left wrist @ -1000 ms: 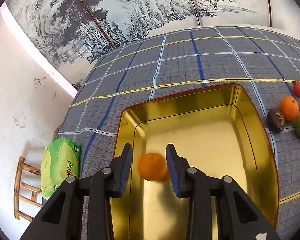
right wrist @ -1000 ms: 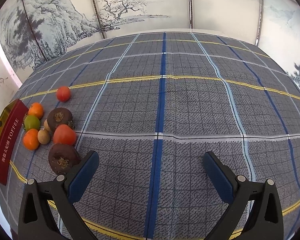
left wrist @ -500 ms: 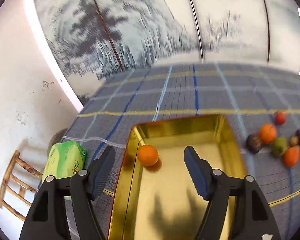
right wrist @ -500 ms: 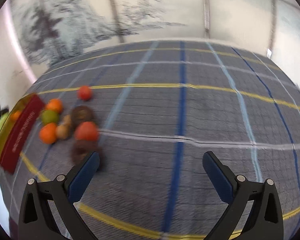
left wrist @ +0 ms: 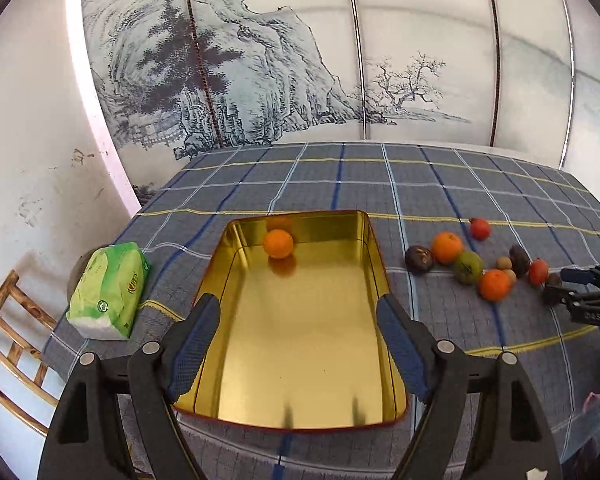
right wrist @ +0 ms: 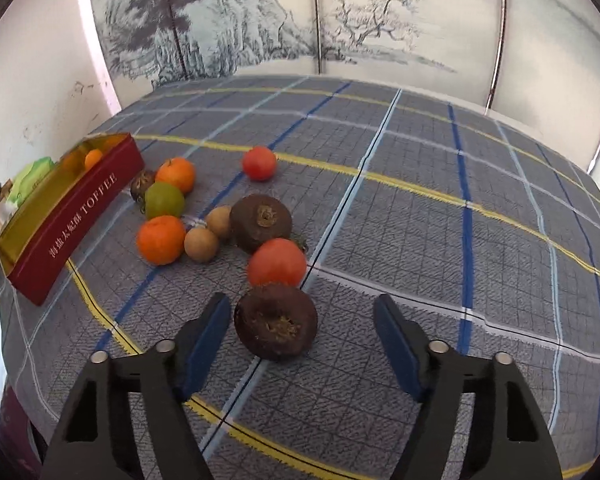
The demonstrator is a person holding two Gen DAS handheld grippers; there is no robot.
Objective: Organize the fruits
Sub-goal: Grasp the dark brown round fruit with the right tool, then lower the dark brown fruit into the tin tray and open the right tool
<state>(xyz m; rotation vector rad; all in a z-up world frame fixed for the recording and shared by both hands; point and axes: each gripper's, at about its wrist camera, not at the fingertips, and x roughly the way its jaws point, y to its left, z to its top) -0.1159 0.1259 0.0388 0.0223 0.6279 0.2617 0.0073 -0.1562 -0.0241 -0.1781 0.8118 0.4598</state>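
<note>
a home room: plaid-clothed table [left wrist: 380, 184], ink-landscape wall panels [left wrist: 260, 80], wooden chair [left wrist: 4, 344].

The left wrist camera looks steeply down into the gold tin [left wrist: 300, 320] from its near end, close above it. The right wrist camera sits to the right of the tin [right wrist: 72, 216], angled down and facing the fruit cluster [right wrist: 220, 232] close by. Both views share the tin, the cluster [left wrist: 480, 264] and the painted wall [left wrist: 300, 80].

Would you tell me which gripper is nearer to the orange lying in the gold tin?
Left. The left gripper, jaws opening, hangs over the gold tin holding the orange; the right gripper is beyond the tin, jaws closing around a dark brown fruit.
</note>
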